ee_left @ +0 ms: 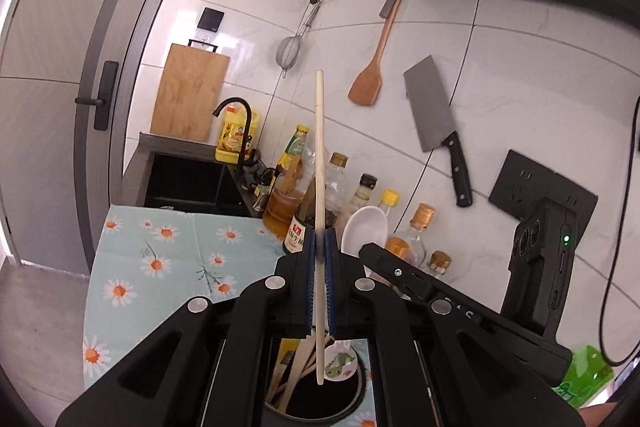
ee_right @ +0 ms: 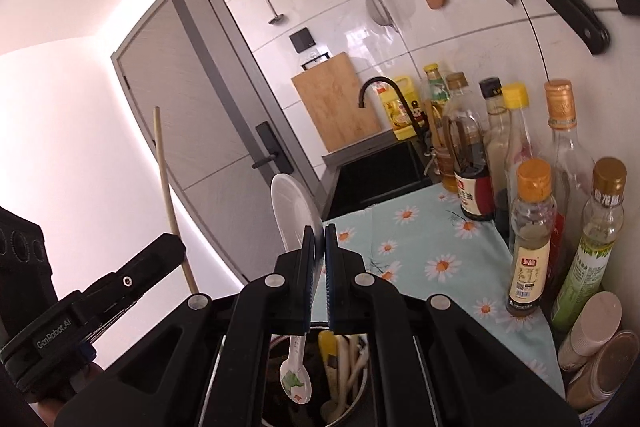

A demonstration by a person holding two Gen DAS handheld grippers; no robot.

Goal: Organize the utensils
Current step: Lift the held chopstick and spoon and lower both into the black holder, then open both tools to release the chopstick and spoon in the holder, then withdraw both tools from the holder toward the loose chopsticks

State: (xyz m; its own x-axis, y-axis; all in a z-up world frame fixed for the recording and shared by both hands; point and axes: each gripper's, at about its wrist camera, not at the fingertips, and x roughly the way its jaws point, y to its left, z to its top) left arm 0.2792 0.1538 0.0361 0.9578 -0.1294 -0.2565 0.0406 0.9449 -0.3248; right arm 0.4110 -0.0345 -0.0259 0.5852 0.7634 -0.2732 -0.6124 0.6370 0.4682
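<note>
- The left gripper (ee_left: 320, 247) is clamped on a pale wooden chopstick (ee_left: 319, 147), which stands nearly upright, its top pointing to 12 o'clock.
- The right gripper (ee_right: 319, 247) is closed on a white plastic spoon (ee_right: 294, 211), bowl tilted toward 11 o'clock.
- Below both, at 6 o'clock, a dark utensil holder (ee_right: 362, 401) with wooden utensils sits on the daisy-print cloth (ee_right: 420, 247) covering the counter.

"GenRobot.AI" stands in white on the left gripper (ee_right: 170, 251) body.
</note>
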